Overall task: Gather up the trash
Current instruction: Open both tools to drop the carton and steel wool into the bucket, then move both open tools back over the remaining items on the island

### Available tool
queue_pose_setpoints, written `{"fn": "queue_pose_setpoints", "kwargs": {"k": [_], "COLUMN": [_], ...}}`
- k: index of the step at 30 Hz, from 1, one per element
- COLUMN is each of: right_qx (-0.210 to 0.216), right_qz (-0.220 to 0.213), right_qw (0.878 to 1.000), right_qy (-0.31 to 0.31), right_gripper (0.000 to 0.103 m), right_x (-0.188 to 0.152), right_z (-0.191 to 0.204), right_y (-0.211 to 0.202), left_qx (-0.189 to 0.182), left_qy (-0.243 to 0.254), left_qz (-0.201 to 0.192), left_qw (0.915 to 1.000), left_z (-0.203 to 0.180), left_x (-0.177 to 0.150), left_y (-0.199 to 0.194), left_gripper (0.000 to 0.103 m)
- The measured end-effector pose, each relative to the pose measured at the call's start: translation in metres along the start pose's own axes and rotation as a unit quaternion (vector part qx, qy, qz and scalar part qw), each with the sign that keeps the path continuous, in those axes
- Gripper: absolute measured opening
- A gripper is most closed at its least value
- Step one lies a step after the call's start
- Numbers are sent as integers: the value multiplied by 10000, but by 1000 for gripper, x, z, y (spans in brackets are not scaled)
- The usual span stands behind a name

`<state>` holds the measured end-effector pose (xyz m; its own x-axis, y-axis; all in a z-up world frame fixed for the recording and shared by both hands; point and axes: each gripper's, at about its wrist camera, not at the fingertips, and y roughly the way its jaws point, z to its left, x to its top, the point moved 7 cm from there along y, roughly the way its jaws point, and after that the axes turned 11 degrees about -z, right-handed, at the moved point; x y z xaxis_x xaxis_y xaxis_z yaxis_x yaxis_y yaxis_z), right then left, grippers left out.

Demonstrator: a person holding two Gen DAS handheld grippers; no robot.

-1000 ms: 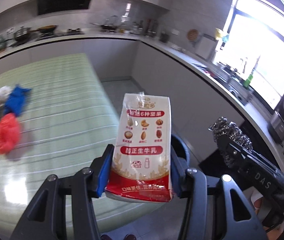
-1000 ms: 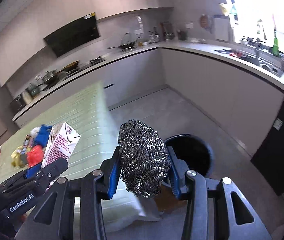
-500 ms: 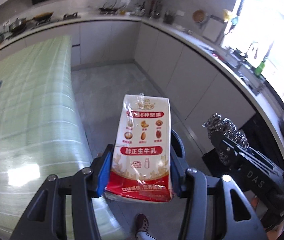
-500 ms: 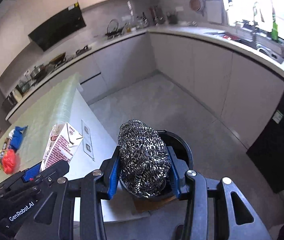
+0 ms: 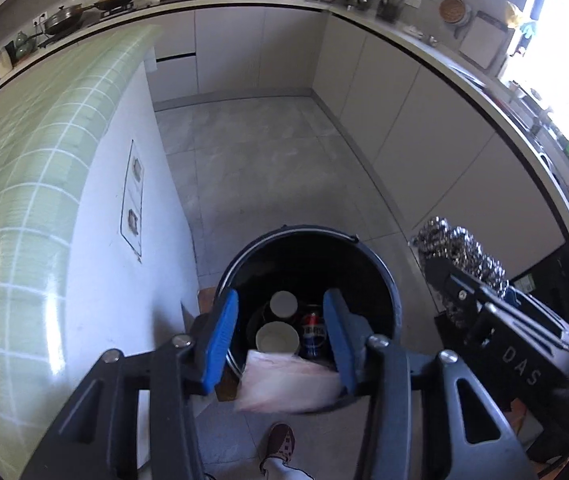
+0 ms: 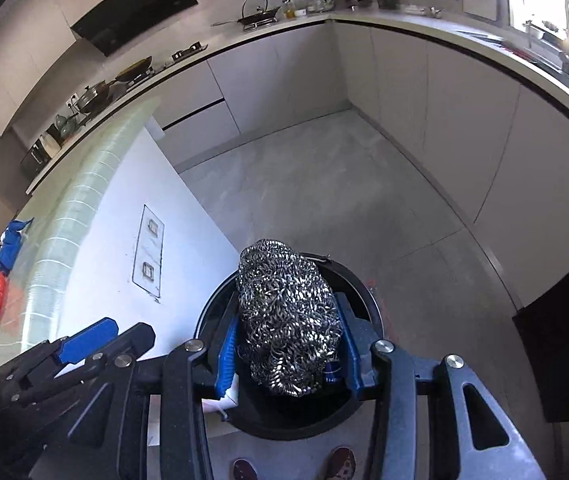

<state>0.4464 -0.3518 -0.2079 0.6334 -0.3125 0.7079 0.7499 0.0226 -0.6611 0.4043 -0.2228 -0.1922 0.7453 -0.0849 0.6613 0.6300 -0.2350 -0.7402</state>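
Grey kitchen floor (image 5: pixel 268 168) fills the middle of both views, with a black bin (image 5: pixel 384 280) at lower centre. The left gripper (image 5: pixel 280 336) is held apart over the bin, and a blurred milk carton (image 5: pixel 284 384) is seen loose below its jaws. The right gripper (image 6: pixel 288 340), jaws just easing apart, is seen around a steel scourer (image 6: pixel 288 316); contact cannot be told.

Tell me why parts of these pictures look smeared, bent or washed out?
Left wrist view: the pale carton dropping into the black bin is motion-blurred; window light burns out the corner. Right wrist view: the fisheye lens bows the countertop, while the steel wool stays sharp.
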Motion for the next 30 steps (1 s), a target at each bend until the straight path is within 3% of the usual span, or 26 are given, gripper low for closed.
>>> {"fn": "queue_pose_setpoints", "kwargs": {"k": [5,11,18,24,30], "right_qx": [-104,-42,-156,-260,-193], "right_qz": [153,103,-247,-422,-678], "right_qw": [9995,9996,9990,9979,9960], "right_qy": [-265,-249,-342,-416,-551], "right_gripper": [72,72,72,72,75], "right_x": [-4,2,23,32,39], "right_z": [-3,-5,7,35,98], "right_y": [22,22,-9,-41,-78], "left_qx": [286,388,407,521,628], "left_qy": [-227,-292,-248,-293,-323], "left_qz": [-190,-419,-594,-825,-1127], "left_qw": [9992,9979,9971,9948,9911], "left_z": [8,13,19,46,93], "left_x": [15,32,37,41,46], "left_y": [4,-15,-51,-90,-134], "left_gripper": [47,48,52,63,73]}}
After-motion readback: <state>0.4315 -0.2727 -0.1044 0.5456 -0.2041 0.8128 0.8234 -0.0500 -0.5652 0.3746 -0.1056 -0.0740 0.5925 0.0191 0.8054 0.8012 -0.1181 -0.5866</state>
